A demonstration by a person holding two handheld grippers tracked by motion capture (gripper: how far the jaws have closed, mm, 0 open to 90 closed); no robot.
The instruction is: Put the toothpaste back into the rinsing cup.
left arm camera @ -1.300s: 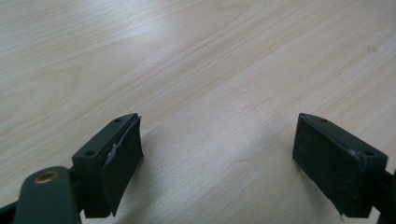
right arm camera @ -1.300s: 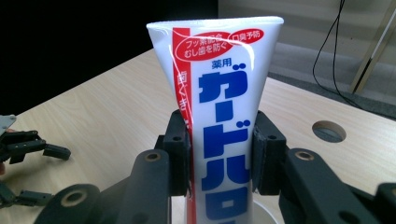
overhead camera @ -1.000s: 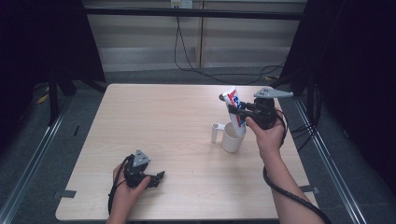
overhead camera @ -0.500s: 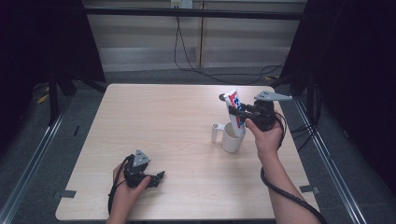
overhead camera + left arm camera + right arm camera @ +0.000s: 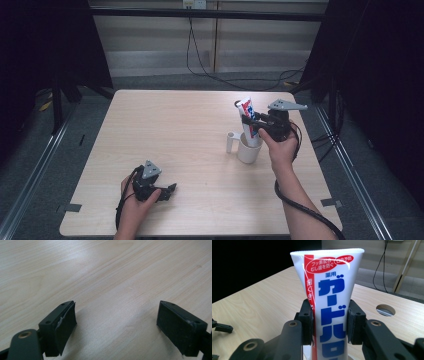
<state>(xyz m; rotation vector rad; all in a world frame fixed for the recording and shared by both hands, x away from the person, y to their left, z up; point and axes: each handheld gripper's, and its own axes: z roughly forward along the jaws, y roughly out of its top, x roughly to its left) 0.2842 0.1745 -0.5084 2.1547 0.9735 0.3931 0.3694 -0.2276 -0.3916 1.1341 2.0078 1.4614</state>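
While its jaws are clamping the toothpaste tube (image 5: 332, 315), the right gripper (image 5: 256, 124) is holding it upright in the white mug (image 5: 246, 148); well left of the mug, the left gripper (image 5: 162, 191) is resting wide apart on the table (image 5: 165, 125).

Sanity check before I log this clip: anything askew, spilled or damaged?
No spill. One oddity: the pad on one of the left gripper's fingers looks frayed, peeling at its edge. The toothpaste tube leans slightly in the white mug.
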